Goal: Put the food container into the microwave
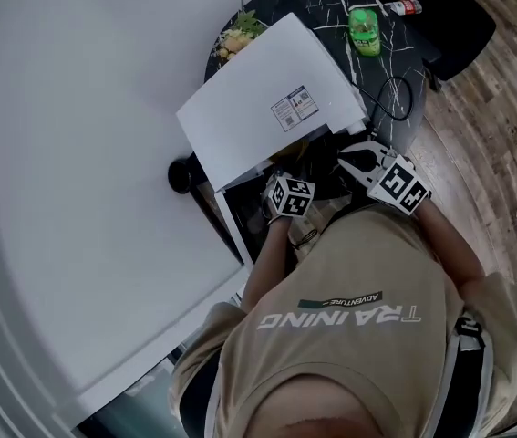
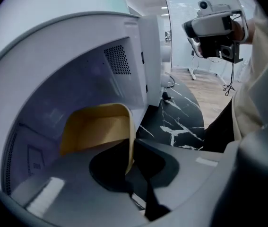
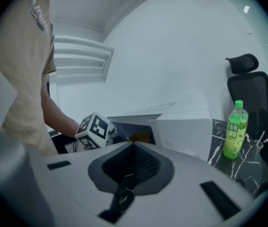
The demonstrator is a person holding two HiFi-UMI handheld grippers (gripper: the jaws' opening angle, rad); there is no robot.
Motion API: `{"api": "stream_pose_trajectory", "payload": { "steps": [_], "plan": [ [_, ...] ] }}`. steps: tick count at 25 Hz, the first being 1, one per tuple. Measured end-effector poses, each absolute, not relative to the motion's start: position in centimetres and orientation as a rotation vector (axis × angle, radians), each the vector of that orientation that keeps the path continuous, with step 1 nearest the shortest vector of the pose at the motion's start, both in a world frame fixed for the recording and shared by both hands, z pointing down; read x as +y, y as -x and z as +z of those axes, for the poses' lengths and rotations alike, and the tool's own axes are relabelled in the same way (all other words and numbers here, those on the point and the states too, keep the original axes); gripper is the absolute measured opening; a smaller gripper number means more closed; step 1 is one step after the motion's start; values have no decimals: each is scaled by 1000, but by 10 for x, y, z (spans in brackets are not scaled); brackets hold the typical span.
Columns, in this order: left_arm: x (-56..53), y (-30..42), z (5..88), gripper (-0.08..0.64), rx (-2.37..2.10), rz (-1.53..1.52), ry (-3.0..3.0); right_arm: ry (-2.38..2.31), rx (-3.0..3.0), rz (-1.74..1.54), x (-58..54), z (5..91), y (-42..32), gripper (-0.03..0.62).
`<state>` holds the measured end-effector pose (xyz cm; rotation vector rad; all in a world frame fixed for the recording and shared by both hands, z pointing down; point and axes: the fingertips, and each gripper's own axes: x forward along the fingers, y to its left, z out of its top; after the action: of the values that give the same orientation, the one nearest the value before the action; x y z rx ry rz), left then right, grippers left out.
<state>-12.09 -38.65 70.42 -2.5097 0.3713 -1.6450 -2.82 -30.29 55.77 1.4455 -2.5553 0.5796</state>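
The white microwave point(image 1: 267, 108) stands on a round black marble table point(image 1: 386, 71) with its door point(image 1: 220, 219) swung open to the left. A tan food container point(image 2: 98, 129) sits inside the cavity in the left gripper view, tilted up. My left gripper point(image 2: 130, 167) is shut on its right wall, reaching into the opening. In the head view only the left gripper's marker cube point(image 1: 290, 196) shows at the microwave's mouth. My right gripper point(image 3: 134, 146) is shut with nothing in it, hovering to the right of the opening, white fingers point(image 1: 358, 161) pointing at the microwave.
A green bottle point(image 1: 364, 31) and a small red-capped bottle point(image 1: 404, 7) stand at the table's far side. A black cable point(image 1: 395, 99) lies to the right of the microwave. A plate of food point(image 1: 237, 36) sits behind it. A black office chair point(image 3: 247, 86) stands beyond the table.
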Motion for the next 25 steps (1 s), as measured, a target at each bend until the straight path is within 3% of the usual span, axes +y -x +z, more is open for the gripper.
{"api": "stream_pose_trajectory", "payload": {
  "steps": [25],
  "plan": [
    [-436, 95, 717, 29, 324, -1653, 2443, -1526, -2447, 563, -293, 558, 34, 11]
  ]
}}
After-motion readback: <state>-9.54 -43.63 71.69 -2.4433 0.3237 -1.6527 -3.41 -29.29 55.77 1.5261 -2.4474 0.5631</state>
